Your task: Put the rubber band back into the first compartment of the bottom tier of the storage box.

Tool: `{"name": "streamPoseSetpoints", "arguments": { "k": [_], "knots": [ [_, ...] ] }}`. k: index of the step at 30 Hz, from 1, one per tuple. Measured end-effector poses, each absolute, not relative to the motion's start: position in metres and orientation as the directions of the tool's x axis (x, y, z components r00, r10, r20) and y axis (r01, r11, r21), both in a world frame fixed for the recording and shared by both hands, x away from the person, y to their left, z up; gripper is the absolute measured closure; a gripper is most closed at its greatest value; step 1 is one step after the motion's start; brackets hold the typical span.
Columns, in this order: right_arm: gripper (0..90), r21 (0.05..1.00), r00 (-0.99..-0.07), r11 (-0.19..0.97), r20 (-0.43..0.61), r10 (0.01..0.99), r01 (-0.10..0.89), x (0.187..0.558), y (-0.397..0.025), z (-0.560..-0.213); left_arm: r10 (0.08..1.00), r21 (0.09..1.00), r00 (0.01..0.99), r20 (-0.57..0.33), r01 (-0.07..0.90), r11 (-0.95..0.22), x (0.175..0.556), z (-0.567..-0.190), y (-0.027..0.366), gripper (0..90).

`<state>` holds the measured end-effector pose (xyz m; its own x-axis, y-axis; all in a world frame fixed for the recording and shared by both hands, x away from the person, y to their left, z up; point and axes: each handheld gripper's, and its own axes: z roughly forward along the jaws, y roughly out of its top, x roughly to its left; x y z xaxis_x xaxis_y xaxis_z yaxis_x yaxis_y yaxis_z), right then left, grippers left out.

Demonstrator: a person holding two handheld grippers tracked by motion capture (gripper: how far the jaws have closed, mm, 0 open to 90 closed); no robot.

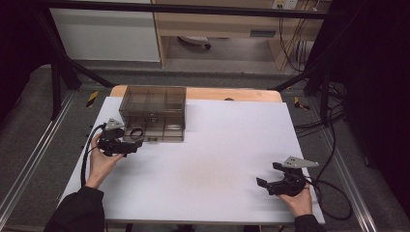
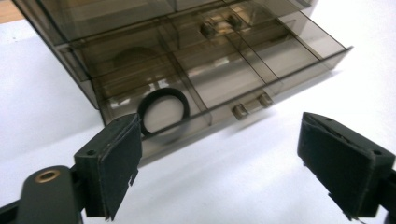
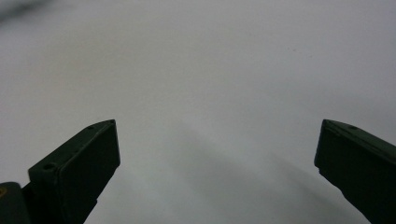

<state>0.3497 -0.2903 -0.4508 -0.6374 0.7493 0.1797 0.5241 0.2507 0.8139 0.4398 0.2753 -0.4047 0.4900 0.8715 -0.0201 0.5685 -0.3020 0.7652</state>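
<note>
A smoky transparent drawer box (image 1: 153,107) stands at the table's back left, its bottom drawer (image 2: 243,79) pulled out. A black ring (image 2: 163,111) lies in the drawer's front left compartment, also seen from above as a ring (image 1: 136,132). My left gripper (image 1: 134,145) is open just in front of the drawer's left corner; its jaws are spread wide with nothing between them, and the drawer handle (image 2: 252,105) lies beyond them. My right gripper (image 1: 267,175) is open over bare white table at the front right, jaws wide apart and empty.
A white sheet (image 1: 212,154) covers the table, with a wooden edge (image 1: 232,93) at the back. Cables (image 1: 333,193) trail off the right side. Black frame posts (image 1: 58,82) stand at the back left and right.
</note>
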Motion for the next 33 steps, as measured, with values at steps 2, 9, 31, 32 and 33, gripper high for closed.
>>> {"name": "streamPoseSetpoints", "arguments": {
  "k": [2, 9, 31, 32, 33],
  "knots": [
    [0.8, 0.813, -0.637, 0.250, 0.181, 0.750, 0.526, 0.350, -0.290, -0.451, 0.866, 0.763, 0.499, -0.015, 0.565, -0.312, 0.436, -0.406, 0.274, 12.2],
    [0.8, 0.813, -0.636, 0.251, 0.180, 0.750, 0.526, 0.350, -0.290, -0.451, 0.843, 0.762, 0.538, -0.009, 0.550, -0.342, 0.426, -0.412, 0.268, 8.2],
    [0.8, 0.812, -0.638, 0.250, 0.185, 0.747, 0.528, 0.350, -0.290, -0.451, 0.798, 0.754, 0.602, 0.001, 0.524, -0.396, 0.386, -0.430, 0.275, 6.3],
    [0.8, 0.811, -0.639, 0.250, 0.186, 0.747, 0.528, 0.350, -0.290, -0.451, 0.797, 0.752, 0.604, -0.002, 0.526, -0.397, 0.384, -0.431, 0.276, 6.3],
    [0.8, 0.810, -0.637, 0.249, 0.188, 0.747, 0.531, 0.350, -0.290, -0.451, 0.797, 0.753, 0.604, -0.002, 0.525, -0.396, 0.383, -0.432, 0.277, 6.3]
  ]
}}
